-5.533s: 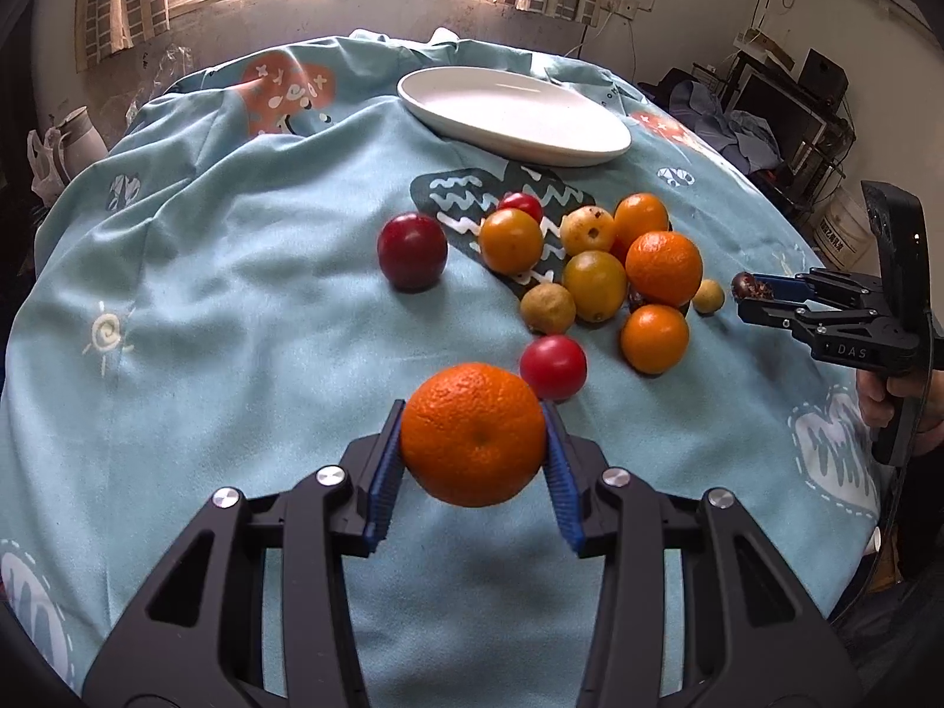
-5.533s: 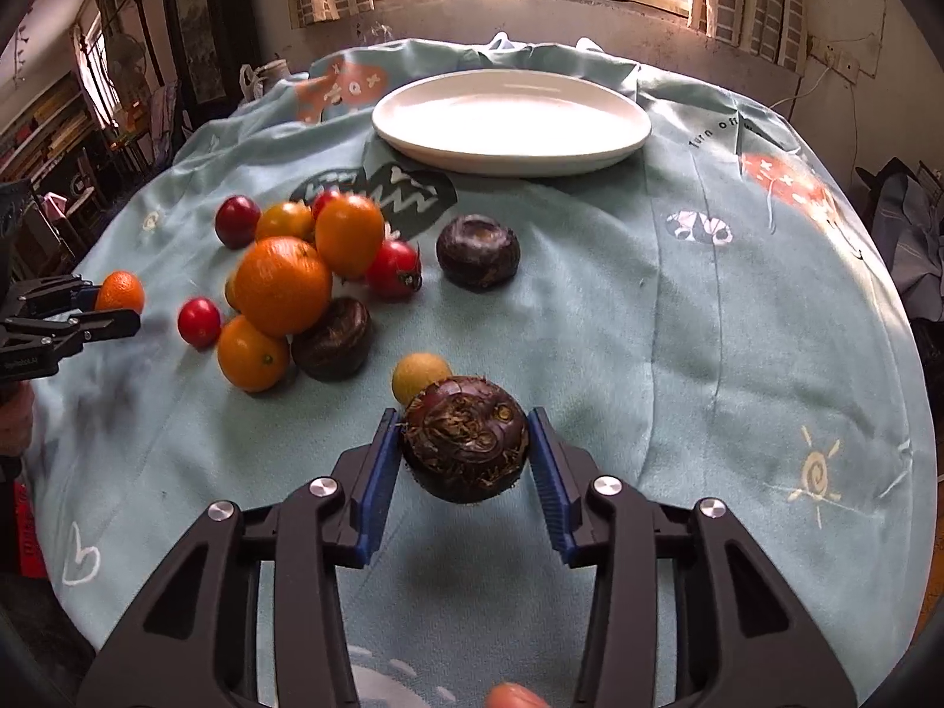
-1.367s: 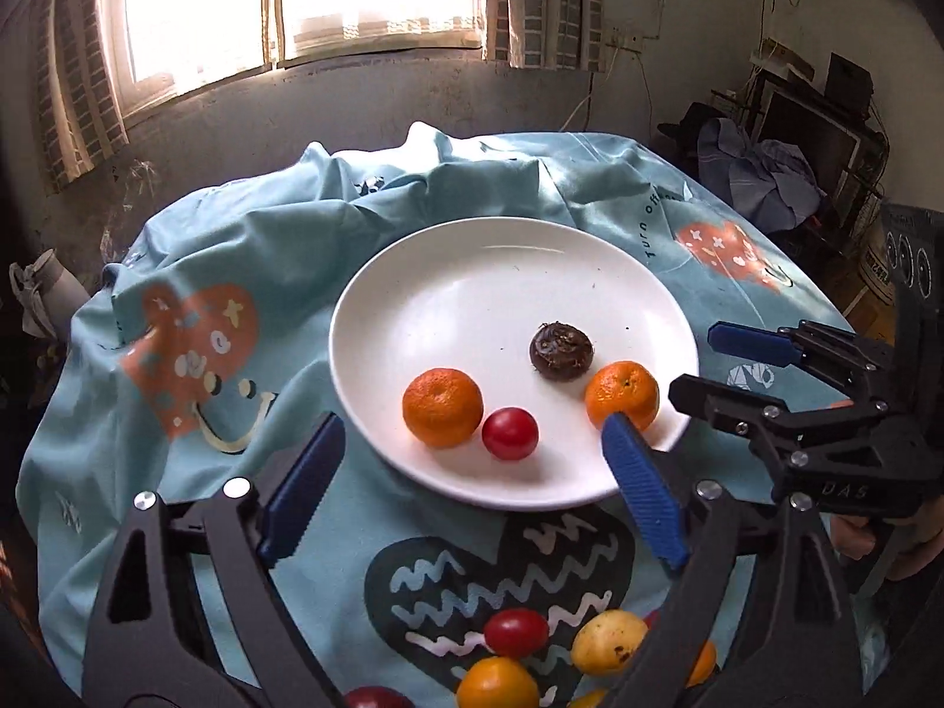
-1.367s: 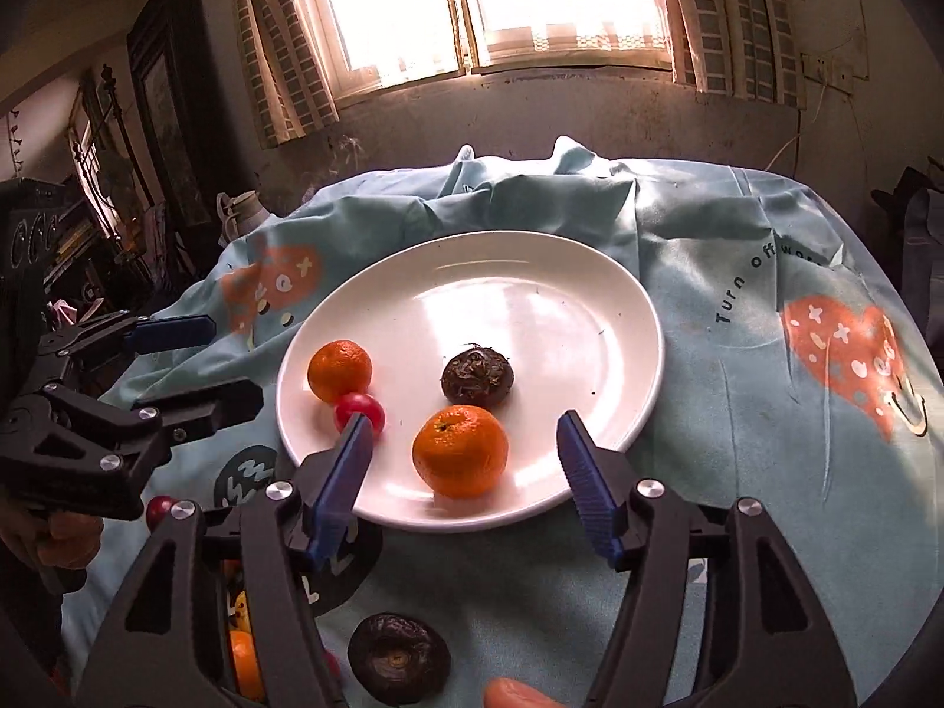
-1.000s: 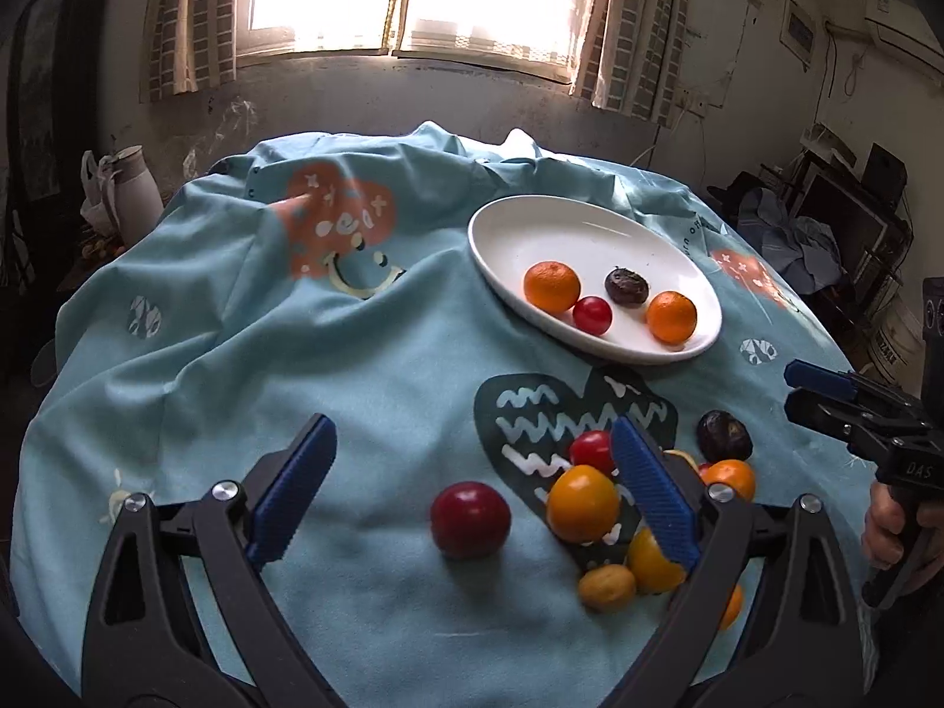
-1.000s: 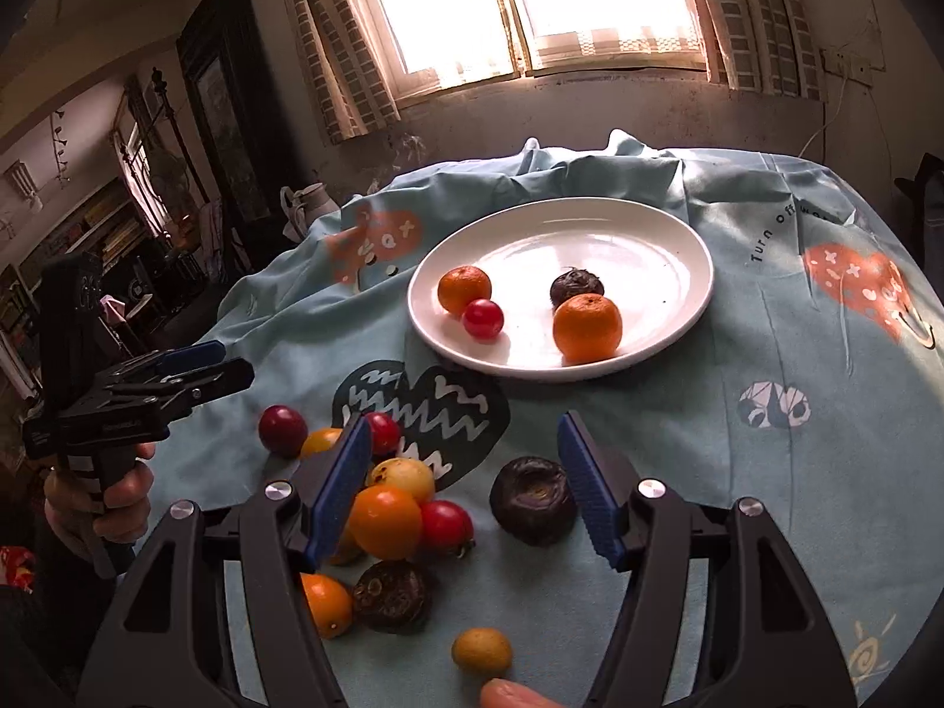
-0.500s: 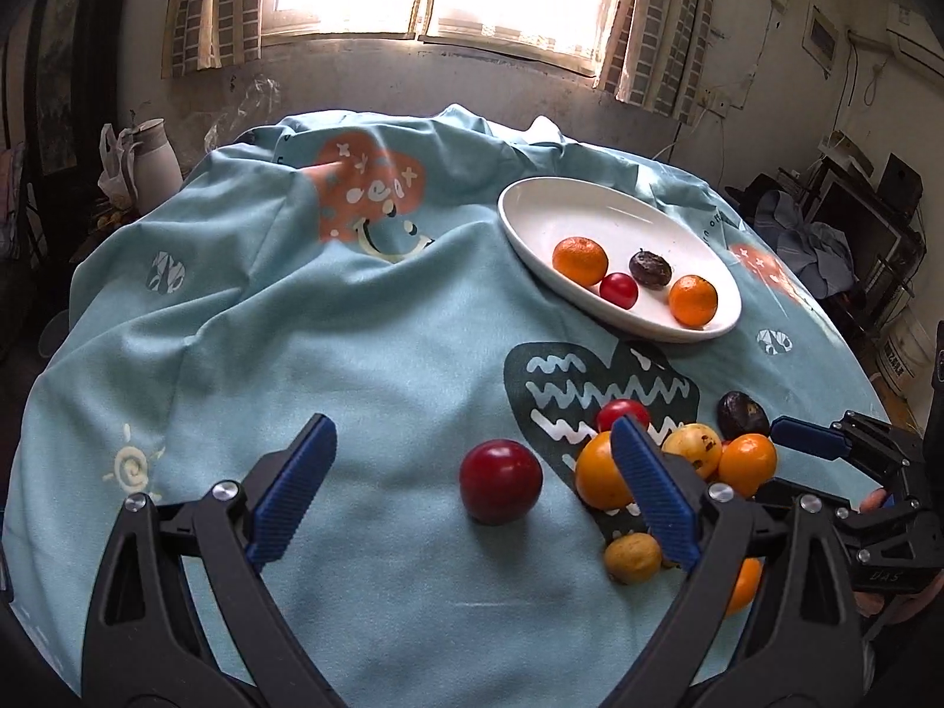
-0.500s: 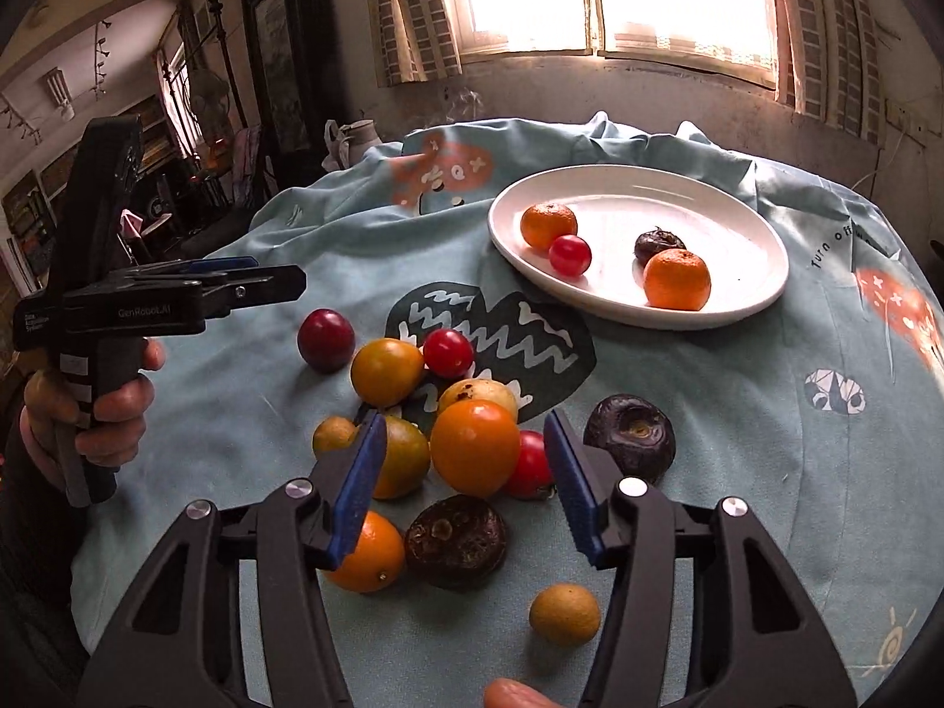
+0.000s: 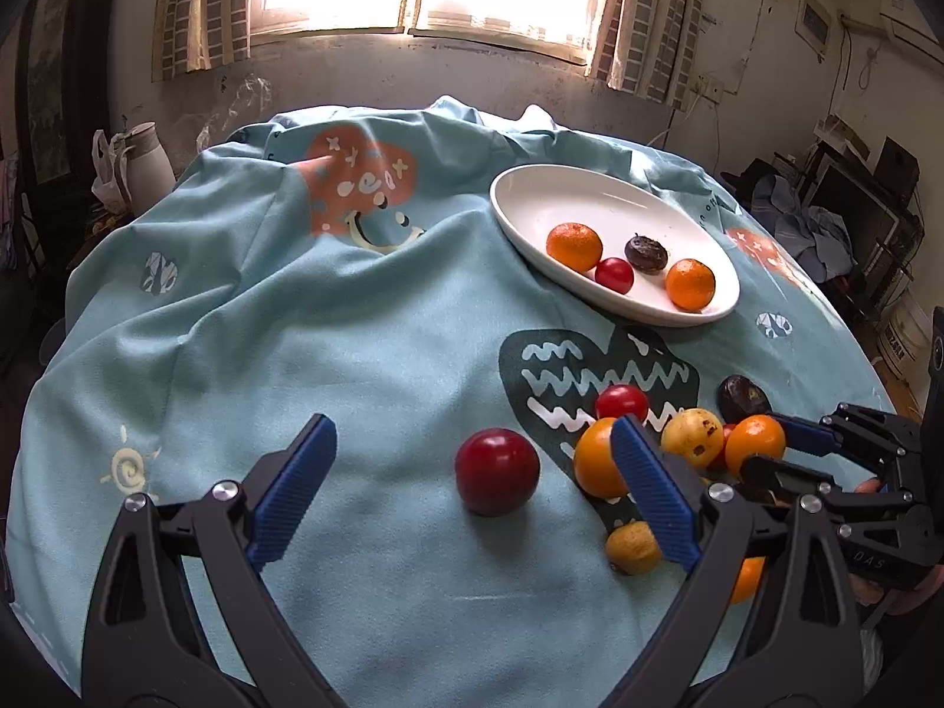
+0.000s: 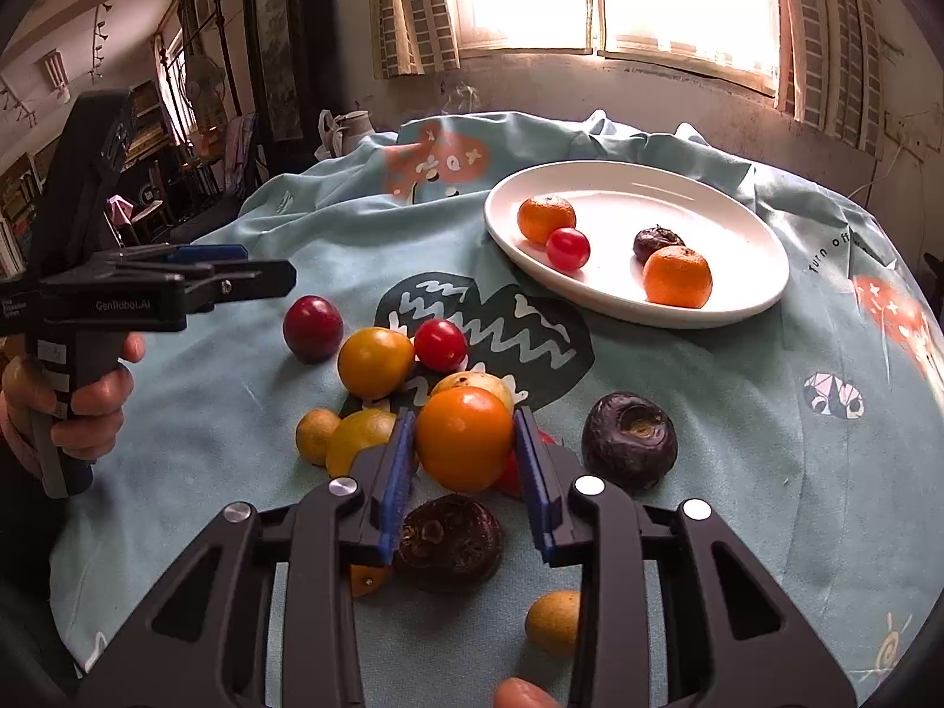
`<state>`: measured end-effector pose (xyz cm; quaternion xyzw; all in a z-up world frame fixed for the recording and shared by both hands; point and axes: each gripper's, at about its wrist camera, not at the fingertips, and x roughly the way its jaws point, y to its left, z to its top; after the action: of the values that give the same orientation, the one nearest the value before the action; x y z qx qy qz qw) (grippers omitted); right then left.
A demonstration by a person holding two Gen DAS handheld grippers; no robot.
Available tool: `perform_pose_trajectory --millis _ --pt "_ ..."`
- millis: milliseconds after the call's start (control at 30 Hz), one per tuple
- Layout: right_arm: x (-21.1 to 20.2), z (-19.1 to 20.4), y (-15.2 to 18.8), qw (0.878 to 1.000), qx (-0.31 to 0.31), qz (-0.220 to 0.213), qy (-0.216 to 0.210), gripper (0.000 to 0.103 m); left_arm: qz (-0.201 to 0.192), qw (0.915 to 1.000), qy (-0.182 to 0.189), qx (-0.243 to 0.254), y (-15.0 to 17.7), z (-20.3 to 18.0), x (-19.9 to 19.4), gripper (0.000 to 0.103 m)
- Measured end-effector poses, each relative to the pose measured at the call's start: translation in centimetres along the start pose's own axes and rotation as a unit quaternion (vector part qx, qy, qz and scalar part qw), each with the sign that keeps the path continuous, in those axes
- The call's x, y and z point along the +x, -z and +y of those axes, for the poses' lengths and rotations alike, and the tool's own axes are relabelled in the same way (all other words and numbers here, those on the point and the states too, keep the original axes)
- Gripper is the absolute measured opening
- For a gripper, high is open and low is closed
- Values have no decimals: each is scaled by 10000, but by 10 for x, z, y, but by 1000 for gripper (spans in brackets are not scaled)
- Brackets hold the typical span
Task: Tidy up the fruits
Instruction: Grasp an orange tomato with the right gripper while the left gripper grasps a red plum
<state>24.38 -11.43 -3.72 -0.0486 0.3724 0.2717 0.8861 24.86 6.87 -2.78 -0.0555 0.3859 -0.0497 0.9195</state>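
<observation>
A white plate (image 9: 519, 206) (image 10: 761, 271) at the far right of the table holds two oranges, a small red fruit and a dark fruit. My left gripper (image 9: 472, 487) is open and empty, with a dark red plum (image 9: 497, 471) lying between its fingers just ahead. My right gripper (image 10: 466, 454) is shut on an orange (image 10: 464, 438) in the fruit pile; it also shows in the left wrist view (image 9: 755, 442). Around it lie a yellow-orange fruit (image 10: 374, 361), a red cherry tomato (image 10: 440, 344) and dark fruits (image 10: 628, 440).
A light blue patterned cloth (image 9: 295, 324) covers the round table. A white jug (image 9: 147, 162) stands beyond the far left edge. Furniture and clutter (image 9: 855, 224) stand off to the right. A small yellow fruit (image 10: 551, 622) lies near the front.
Both grippers have pulled back from the plate to the fruit pile. My right gripper has closed on the orange. My left gripper has come nearer to the dark red plum.
</observation>
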Motion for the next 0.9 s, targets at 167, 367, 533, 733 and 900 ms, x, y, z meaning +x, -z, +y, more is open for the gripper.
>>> perform_pose_trajectory --millis 167,367,533,733,900 --pt "-12 -19 -5 9989 427 -206 21 34 249 9986 93 456 7 -18 14 76" --pt "-11 -21 -5 9985 510 -173 -17 34 507 9970 62 575 14 -21 28 57" --pt "-11 -21 -5 9985 518 -167 6 34 548 9967 -38 603 15 -20 34 53" --pt "-12 -22 -5 9985 534 -156 6 34 630 9960 -129 613 17 -19 41 46" --pt "-11 -23 -5 9984 534 -156 21 34 635 9965 -113 530 16 -16 43 39"
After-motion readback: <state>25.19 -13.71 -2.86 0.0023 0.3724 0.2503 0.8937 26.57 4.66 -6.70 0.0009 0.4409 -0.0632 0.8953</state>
